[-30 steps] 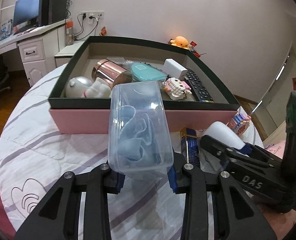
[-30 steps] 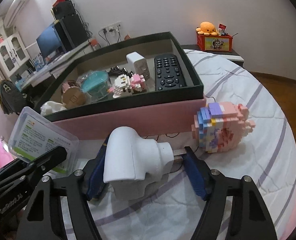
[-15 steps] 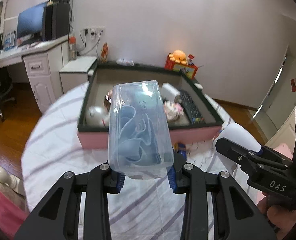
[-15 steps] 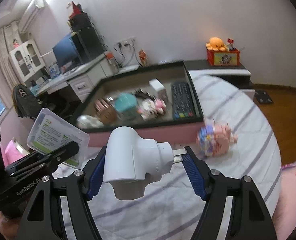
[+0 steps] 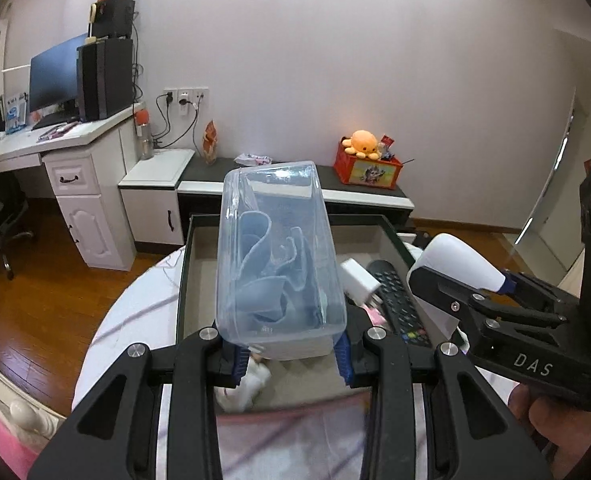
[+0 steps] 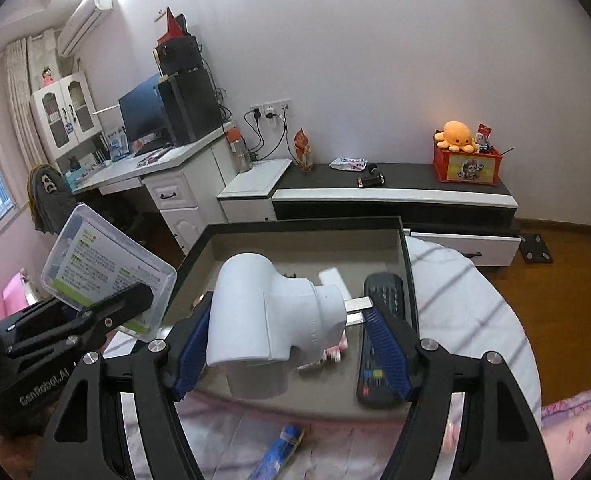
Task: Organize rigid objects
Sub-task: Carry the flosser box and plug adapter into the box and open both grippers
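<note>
Mid-task. Left gripper (image 5: pixel 291 356) is clamped on the clear plastic box (image 5: pixel 279 256), right gripper (image 6: pixel 291 344) on the white pipe tee (image 6: pixel 267 312); both are held above the storage box (image 6: pixel 409 264). Remote (image 6: pixel 379 336) and charger (image 5: pixel 359 280) are already inside. A blue packet (image 6: pixel 283 446) lies outside its near edge.

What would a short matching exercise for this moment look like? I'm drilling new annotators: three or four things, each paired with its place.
Things:
1. clear plastic container
2. white plug adapter
3. black remote
4. orange octopus plush

Places:
a. lying in the dark-rimmed box
b. on the red crate
c. between the left gripper's jaws
d. between the right gripper's jaws

Pairs: 1-c, 2-d, 3-a, 4-b
</note>
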Demonstrator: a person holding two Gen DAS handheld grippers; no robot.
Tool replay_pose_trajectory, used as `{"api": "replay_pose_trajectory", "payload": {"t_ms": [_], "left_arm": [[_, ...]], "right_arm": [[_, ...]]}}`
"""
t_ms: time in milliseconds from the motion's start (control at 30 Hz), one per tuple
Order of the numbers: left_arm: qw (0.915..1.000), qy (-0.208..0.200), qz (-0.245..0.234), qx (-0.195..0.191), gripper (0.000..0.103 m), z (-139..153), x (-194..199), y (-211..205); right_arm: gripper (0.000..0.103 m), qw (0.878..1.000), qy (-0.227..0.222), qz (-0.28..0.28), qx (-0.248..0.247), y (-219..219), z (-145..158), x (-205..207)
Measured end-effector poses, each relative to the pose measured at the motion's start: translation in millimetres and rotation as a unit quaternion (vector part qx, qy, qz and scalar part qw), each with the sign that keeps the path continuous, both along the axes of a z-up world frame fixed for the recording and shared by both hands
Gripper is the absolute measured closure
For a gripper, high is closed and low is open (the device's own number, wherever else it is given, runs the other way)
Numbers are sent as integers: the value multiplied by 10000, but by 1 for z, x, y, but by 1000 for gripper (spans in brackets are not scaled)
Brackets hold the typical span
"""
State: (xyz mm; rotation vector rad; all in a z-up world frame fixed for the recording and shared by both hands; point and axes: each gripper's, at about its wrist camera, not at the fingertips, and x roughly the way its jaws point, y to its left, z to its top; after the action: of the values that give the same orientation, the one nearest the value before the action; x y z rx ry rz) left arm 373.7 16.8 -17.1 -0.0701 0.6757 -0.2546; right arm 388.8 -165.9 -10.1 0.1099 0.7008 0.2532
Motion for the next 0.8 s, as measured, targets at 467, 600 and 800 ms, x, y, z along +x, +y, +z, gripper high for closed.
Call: {"api": "replay_pose_trajectory", "payload": {"t_ms": [467,600,800], "left_arm": [[9963,842,-96,134,70,-59,79,-20],[9950,956,-175,241,70,-66,86,-23],[9942,994,-152,374,65,-66,85,-24]], "right_arm": [[30,9954,925,-21,-258,3,-55,89],[29,9925,1190,-46,-263,2,-67,99],[26,9917,1256,-46,-277,1,-66,96]]}}
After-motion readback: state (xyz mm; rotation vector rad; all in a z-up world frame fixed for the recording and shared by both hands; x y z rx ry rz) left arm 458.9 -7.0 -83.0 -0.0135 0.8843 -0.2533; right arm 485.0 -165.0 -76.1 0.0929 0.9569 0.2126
